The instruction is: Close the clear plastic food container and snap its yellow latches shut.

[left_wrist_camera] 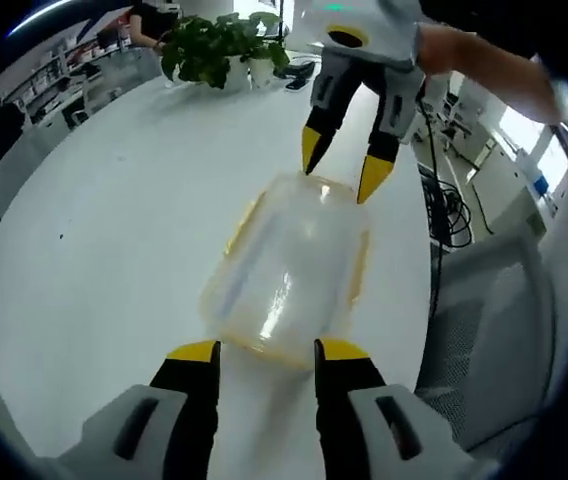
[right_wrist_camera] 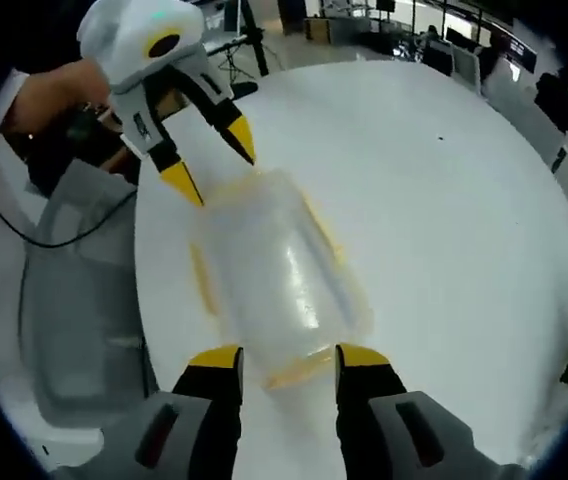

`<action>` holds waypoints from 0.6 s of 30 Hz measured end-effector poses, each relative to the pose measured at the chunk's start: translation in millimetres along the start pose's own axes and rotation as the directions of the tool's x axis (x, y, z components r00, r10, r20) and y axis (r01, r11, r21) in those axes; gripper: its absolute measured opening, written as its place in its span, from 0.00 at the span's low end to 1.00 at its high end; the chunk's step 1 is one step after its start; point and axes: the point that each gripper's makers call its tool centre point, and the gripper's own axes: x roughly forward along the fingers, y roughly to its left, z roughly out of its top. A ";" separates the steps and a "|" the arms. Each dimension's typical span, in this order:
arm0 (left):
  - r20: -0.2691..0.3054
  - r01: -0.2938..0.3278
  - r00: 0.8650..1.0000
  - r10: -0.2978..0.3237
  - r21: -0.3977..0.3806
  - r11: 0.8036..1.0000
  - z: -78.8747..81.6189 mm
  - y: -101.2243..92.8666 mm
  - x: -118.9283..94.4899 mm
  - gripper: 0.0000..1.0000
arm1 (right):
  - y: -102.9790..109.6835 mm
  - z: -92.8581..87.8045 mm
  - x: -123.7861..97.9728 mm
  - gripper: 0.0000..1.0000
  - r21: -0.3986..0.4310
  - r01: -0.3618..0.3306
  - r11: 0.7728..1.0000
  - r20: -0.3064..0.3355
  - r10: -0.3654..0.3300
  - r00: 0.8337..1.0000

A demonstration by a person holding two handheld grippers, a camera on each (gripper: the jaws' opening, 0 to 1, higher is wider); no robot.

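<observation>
As container [left_wrist_camera: 289, 265] lies lengthwise btwn them, left gripper [left_wrist_camera: 264, 350] & right gripper [right_wrist_camera: 289, 357] gape, one per end.

Left gripper [left_wrist_camera: 264, 350] at the bottom of the left gripper view, yellow-tipped jaws parted, tips level with each other. Seen again in the right gripper view, coming in from the upper left [right_wrist_camera: 207, 163], pointing down and to the right, jaws spread in a V, held by a hand [right_wrist_camera: 49, 100] at its rear (partly hidden behind the housing). Right gripper [right_wrist_camera: 289, 358] low in its own view, jaws likewise apart. Same gripper in the left gripper view at top [left_wrist_camera: 342, 167], tips pointing downward, gap wide, bare forearm [left_wrist_camera: 484, 65] stretching away to the upper right.
</observation>
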 end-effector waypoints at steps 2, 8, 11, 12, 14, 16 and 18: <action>0.001 0.003 1.000 -0.003 0.037 0.999 3.0 1.2 -0.2 0.36 | 0.3 2.1 0.4 0.35 -0.026 0.000 1.000 -0.009 -0.001 1.000; -0.024 0.034 0.999 -0.031 0.141 0.989 4.7 0.6 0.9 0.35 | -1.6 3.1 1.0 0.35 -0.121 -0.005 0.993 -0.047 -0.001 0.999; -0.023 0.038 0.999 -0.035 0.196 0.980 8.2 0.4 0.9 0.34 | -1.7 3.3 0.9 0.34 -0.154 -0.009 0.988 -0.063 0.000 0.998; -0.020 0.042 0.999 -0.039 0.200 0.979 9.1 0.0 0.9 0.34 | -1.7 4.4 1.1 0.34 -0.157 -0.009 0.988 -0.060 0.000 0.998; -0.026 0.046 0.999 -0.041 0.207 0.977 10.4 0.7 1.9 0.34 | 0.1 7.1 1.6 0.34 -0.160 -0.020 0.987 -0.047 0.013 0.999; -0.025 0.044 0.999 -0.040 0.218 0.975 11.9 1.3 3.3 0.33 | -0.1 5.8 3.0 0.34 -0.176 -0.020 0.984 -0.056 0.010 0.998; -0.020 0.044 0.999 -0.041 0.219 0.975 14.2 0.8 4.5 0.32 | -2.2 6.9 3.9 0.33 -0.186 -0.006 0.983 -0.052 -0.004 0.999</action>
